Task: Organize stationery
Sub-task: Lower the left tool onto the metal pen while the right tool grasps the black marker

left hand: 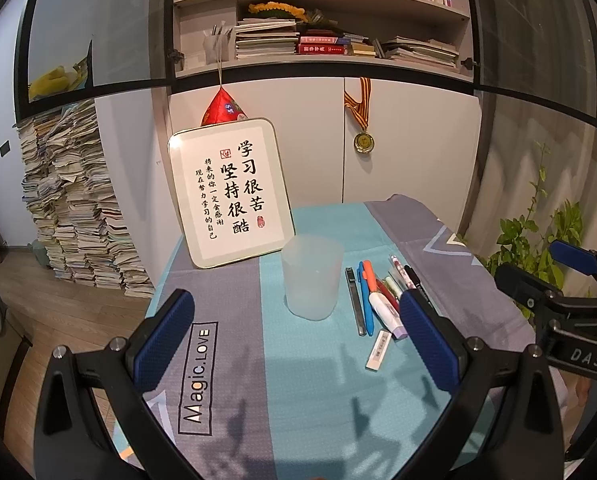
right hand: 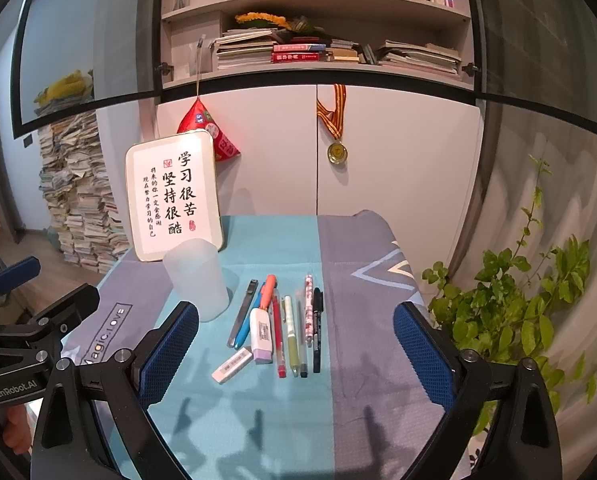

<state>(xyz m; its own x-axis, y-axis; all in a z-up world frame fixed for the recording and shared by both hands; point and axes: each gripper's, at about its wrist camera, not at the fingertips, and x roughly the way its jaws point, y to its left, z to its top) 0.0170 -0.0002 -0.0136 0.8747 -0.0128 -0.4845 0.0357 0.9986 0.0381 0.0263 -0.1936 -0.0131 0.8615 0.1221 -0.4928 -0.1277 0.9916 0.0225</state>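
My right wrist view showed the whole pen row [right hand: 286,320] beside the cup [right hand: 198,280] on the counter [right hand: 362,320]; the left view hid some. Both the left gripper [left hand: 298,336] and the right gripper [right hand: 296,348] hovered released, grasping nothing.

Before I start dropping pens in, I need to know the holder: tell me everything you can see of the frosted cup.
The frosted cup is a translucent, milky plastic-looking tumbler, plain and unmarked, slightly wider at its open rim. It stands upright and looks empty on the teal stripe of the tablecloth, in front of the framed calligraphy sign and left of the row of pens. Nothing but the cloth touches it.
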